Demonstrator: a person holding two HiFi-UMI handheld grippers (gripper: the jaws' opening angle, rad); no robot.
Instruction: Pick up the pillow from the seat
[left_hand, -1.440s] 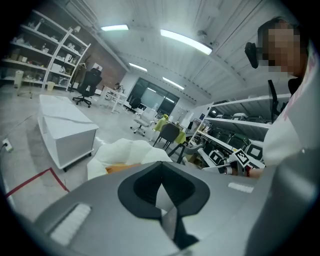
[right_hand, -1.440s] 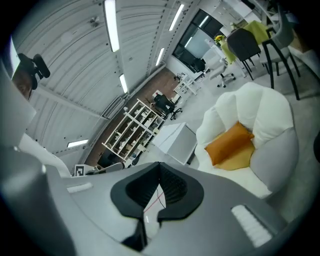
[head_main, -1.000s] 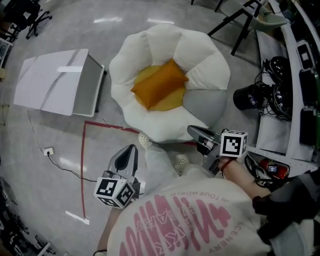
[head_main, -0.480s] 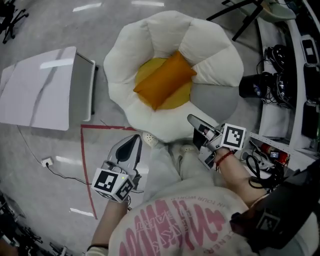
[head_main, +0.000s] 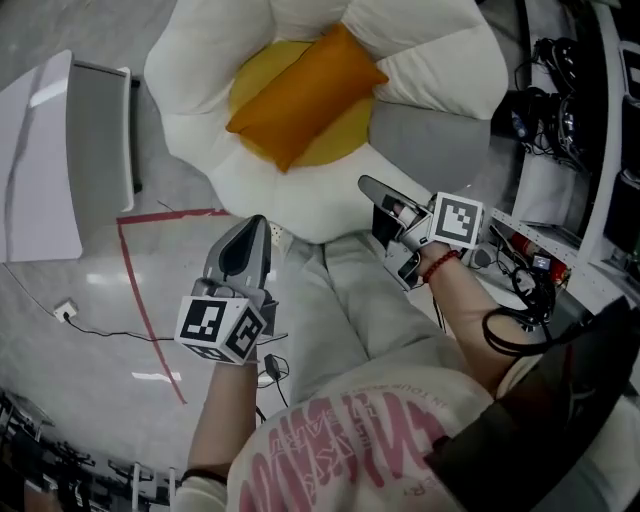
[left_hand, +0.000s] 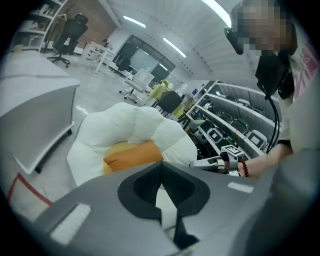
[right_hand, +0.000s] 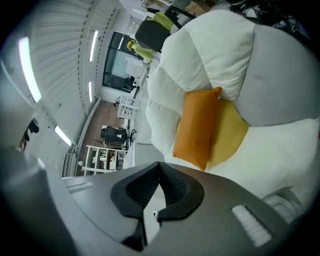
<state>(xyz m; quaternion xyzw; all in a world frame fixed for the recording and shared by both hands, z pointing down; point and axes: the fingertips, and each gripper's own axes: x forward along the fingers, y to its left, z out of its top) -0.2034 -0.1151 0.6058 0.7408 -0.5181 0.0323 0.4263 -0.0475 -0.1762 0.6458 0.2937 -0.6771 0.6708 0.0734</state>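
Head overhead, gripper views low — seat (head_main: 200, 100) shared

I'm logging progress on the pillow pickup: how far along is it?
Done: nothing yet; the orange pillow lies on the flower-shaped seat. In hand: the left hand-held gripper and right hand-held gripper, both shut and empty, aimed at it but apart. Left: open, reach, grip, lift.

Both arms reach forward from the body, with 1 pair of tongs at the end of each. The left tongs (head_main: 256, 220) point straight up the head view, jaws pressed together with nothing between them. The left marker cube (head_main: 220, 328) sits at their rear, and the bare left forearm (head_main: 222, 420) trails back from it. The right tongs (head_main: 367, 184) angle up and to the left, jaws likewise closed and empty. The right marker cube (head_main: 456, 221) sits just ahead of the right wrist (head_main: 440, 268), which wears a red bead bracelet (head_main: 436, 262).
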